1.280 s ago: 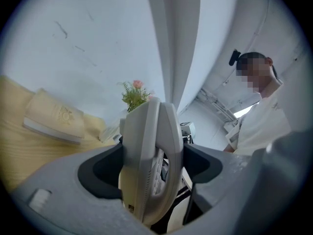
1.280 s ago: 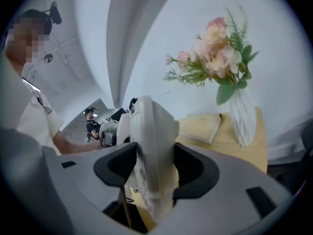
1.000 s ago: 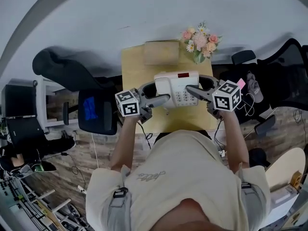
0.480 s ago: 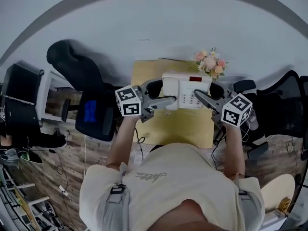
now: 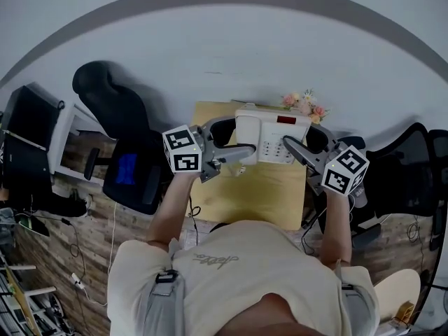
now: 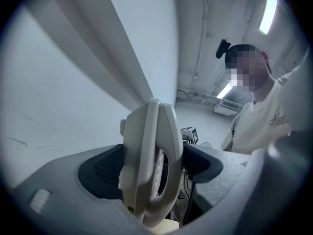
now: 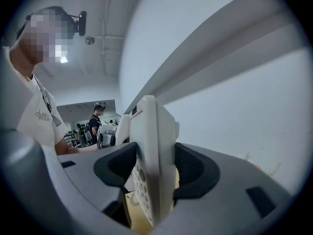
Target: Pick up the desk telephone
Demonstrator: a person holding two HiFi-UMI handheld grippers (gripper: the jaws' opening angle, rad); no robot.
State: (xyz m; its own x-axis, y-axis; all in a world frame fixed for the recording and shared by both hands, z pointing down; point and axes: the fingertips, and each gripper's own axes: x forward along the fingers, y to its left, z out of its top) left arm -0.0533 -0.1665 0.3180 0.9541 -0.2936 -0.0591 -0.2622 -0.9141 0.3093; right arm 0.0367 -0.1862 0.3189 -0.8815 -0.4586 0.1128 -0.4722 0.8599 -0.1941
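Head view: two tools, the left tool (image 5: 240, 136) and right tool (image 5: 297, 137), both clamp one desk telephone (image 5: 269, 127).

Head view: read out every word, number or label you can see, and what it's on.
None reads clearly.
Cream desk telephone: keypad and red display too small to read.
Cursive print on the person's cream shirt: too blurred to read.
Left gripper and right gripper marker cubes: square patterns only, no letters.

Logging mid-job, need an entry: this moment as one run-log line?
left gripper: shut on desk telephone | right gripper: shut on desk telephone | desk telephone: held over desk
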